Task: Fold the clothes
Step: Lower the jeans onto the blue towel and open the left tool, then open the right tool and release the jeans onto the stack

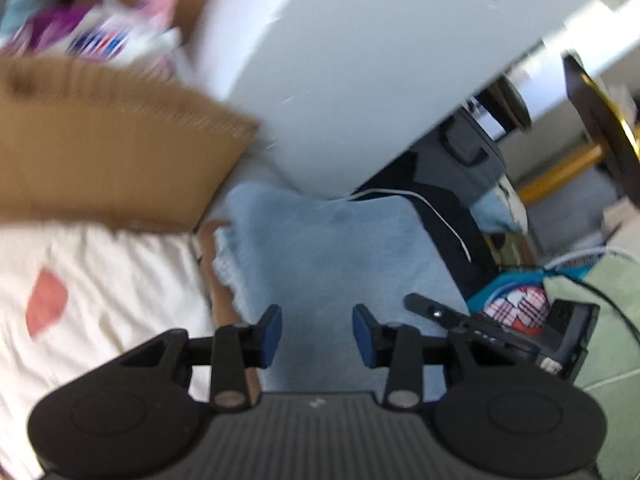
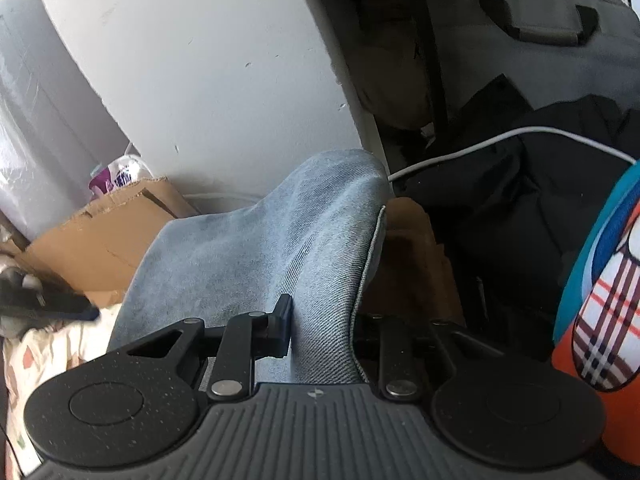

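Observation:
A light blue denim garment (image 1: 320, 248) lies spread below my left gripper (image 1: 318, 334). Its blue pads (image 1: 269, 336) stand apart and nothing is between them, so it is open above the cloth. In the right wrist view the same denim (image 2: 260, 248) rises in a fold from my right gripper (image 2: 322, 320), which is shut on its stitched edge. The left finger (image 2: 283, 322) presses the cloth and the right finger is hidden under the hem. The right gripper (image 1: 480, 330) also shows at the right of the left wrist view.
A cardboard box (image 1: 100, 140) stands at the left beside a white wall (image 1: 340, 60). A cream sheet (image 1: 100, 300) with red patches covers the surface. Dark clothing with a white cable (image 2: 500, 184), a grey bag (image 2: 540, 40) and a checked orange-and-teal item (image 2: 600, 300) lie to the right.

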Action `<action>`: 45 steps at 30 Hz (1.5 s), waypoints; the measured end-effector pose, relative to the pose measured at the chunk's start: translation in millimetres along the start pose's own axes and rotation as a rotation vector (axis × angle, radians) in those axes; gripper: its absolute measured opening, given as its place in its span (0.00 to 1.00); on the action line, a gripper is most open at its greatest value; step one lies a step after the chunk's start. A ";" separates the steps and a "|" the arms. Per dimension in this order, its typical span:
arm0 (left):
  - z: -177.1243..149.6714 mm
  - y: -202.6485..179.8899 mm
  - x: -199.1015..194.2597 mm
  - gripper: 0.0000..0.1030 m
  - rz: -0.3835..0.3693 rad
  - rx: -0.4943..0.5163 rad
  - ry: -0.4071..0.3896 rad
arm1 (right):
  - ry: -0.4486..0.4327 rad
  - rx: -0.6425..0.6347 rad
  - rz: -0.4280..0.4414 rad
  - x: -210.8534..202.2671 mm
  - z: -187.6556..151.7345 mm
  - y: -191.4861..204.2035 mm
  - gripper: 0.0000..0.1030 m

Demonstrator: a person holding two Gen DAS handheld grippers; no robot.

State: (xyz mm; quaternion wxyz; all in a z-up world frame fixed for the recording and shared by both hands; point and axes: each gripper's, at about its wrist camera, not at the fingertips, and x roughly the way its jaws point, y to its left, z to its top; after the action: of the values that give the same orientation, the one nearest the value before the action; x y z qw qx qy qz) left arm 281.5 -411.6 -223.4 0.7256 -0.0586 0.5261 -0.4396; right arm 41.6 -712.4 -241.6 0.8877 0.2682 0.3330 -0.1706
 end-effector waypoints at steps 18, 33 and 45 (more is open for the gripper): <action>-5.7 -16.3 74.0 0.30 0.139 0.125 0.164 | 0.017 -0.013 0.009 1.4 -0.3 0.1 0.25; -11.7 -7.1 75.3 0.31 0.156 0.128 0.151 | -0.034 -0.137 -0.101 -24.3 3.0 15.3 0.34; -8.4 -8.5 77.4 0.33 0.164 0.150 0.172 | -0.024 -0.206 -0.064 -20.5 -5.1 31.3 0.34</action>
State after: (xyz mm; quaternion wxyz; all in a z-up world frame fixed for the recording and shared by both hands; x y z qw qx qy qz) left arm 274.4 -467.7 -277.6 0.7135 0.0768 0.5551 -0.4205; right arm 39.3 -681.9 -219.4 0.9086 0.1627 0.3466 -0.1668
